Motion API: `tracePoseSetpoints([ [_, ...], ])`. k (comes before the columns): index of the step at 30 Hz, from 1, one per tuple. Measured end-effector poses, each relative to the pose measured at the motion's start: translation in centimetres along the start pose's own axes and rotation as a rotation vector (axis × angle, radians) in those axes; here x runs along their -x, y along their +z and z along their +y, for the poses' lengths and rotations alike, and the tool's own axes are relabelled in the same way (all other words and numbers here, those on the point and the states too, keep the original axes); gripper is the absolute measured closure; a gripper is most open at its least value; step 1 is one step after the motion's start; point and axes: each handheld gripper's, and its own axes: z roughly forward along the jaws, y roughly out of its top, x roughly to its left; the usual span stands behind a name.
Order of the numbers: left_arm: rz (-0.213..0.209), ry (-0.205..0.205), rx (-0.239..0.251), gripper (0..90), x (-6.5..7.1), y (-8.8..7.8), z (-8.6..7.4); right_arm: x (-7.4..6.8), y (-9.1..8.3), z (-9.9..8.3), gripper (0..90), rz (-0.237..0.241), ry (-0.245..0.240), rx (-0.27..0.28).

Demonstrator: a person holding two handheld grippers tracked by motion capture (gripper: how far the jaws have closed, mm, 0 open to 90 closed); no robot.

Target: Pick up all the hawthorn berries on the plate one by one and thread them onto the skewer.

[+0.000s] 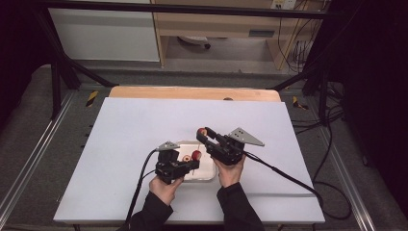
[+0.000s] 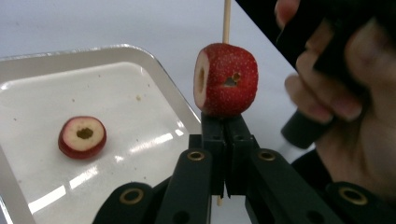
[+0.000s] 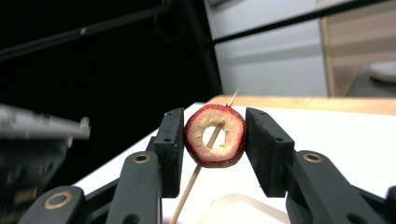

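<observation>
At the lower centre of the high view, the left gripper (image 1: pixel 191 166) has its jaws shut tight on a thin wooden skewer (image 2: pixel 227 21), which its own view shows rising from between the closed black jaws to the top of the frame. One red hawthorn-like fruit (image 2: pixel 226 79), cored and cut flat on one face, is already threaded on the stick and sits right on the jaw tips. Left of it in that view, a spare fruit slice (image 2: pixel 82 137) lies cut face up in the shallow white tray (image 2: pixel 121 51), well apart from the stick. Moving right across the high view, the right gripper (image 1: pixel 202 135) sits just above and right of the tray, its jaws partly closed on a second cored fruit (image 3: pixel 215 136). The right gripper view shows that fruit pinched at its sides between the two pads, cored hole facing the camera, with the skewer's pointed end (image 3: pixel 232 98) running on a slant through or just behind the hole; which of the two is hard to tell from this angle. The coming move appears to turn on one line: the stick's long axis must match the core of the held fruit, so that the right gripper can slide it down toward the fruit resting on the left jaws. Both hands are close together above the white tabletop (image 1: pixel 125 139).
</observation>
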Motion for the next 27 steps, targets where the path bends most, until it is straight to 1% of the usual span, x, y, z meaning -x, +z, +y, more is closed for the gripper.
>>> tracePoseSetpoints([
  [1, 0.007, -0.028, 0.049, 88.7, -0.2, -0.5, 0.6, 0.0, 0.1, -0.3, 59.8, 0.021, 0.004, -0.028],
  [2, -0.007, -0.039, 0.012, 88.7, -0.4, -0.4, 1.0, -0.4, 0.5, -1.2, 59.7, 0.067, 0.027, -0.059],
  [3, 0.007, -0.013, -0.001, 88.7, -0.4, -0.3, 1.1, -0.6, 0.4, -1.6, 59.7, 0.038, 0.008, -0.028],
  [4, 0.045, 0.035, 0.001, 88.7, -0.3, -0.3, 1.1, -0.6, 0.4, -1.5, 59.7, 0.034, 0.012, -0.032],
  [5, 0.072, 0.069, 0.005, 88.6, -0.1, -0.4, 1.0, -0.5, 0.5, -1.4, 59.6, 0.041, 0.03, -0.042],
  [6, 0.076, 0.079, 0.015, 88.6, 0.0, -0.5, 0.9, -0.4, 0.5, -1.3, 59.5, 0.05, 0.04, -0.047],
  [7, 0.069, 0.084, 0.022, 88.6, -0.1, -0.5, 0.8, -0.5, 0.4, -1.2, 59.4, 0.058, 0.044, -0.049],
  [9, 0.067, 0.099, 0.019, 88.5, 0.0, -0.4, 0.8, -0.4, 0.3, -1.1, 58.9, 0.057, 0.033, -0.048],
  [11, 0.078, 0.127, 0.006, 88.5, 0.0, -0.4, 0.7, -0.4, 0.2, -1.0, 56.6, 0.061, 0.021, -0.054],
  [12, 0.083, 0.135, -0.002, 88.5, 0.0, -0.4, 0.5, -0.4, 0.1, -0.8, 51.8, 0.053, 0.012, -0.047],
  [14, 0.1, 0.167, -0.025, 88.4, -0.3, -0.4, 0.2, -0.3, -0.2, -0.3, 49.4, 0.048, 0.01, -0.035],
  [15, 0.107, 0.174, -0.032, 88.4, -0.5, -0.5, 0.0, -0.2, -0.4, 0.0, 46.9, 0.051, 0.014, -0.024],
  [16, 0.106, 0.177, -0.034, 88.3, -0.8, -0.6, -0.2, -0.1, -0.5, 0.4, 46.0, 0.05, 0.016, -0.02],
  [17, 0.108, 0.179, -0.035, 88.3, -1.1, -0.8, -0.3, 0.1, -0.7, 0.8, 44.9, 0.045, 0.01, -0.03],
  [19, 0.115, 0.195, -0.039, 88.3, -1.5, -1.1, -0.6, 0.5, -0.9, 1.2, 39.4, 0.025, 0.006, -0.065],
  [20, 0.121, 0.201, -0.044, 88.3, -1.7, -1.2, -0.7, 0.7, -0.9, 1.3, 37.1, 0.014, 0.002, -0.094],
  [22, 0.121, 0.208, -0.056, 88.3, -2.1, -1.6, -0.8, 1.2, -0.9, 1.3, 32.6, 0.0, -0.024, -0.146],
  [27, 0.145, 0.256, -0.08, 88.2, -2.6, -2.5, -1.4, 2.0, -0.9, 1.1, 22.5, -0.021, -0.057, -0.248],
])
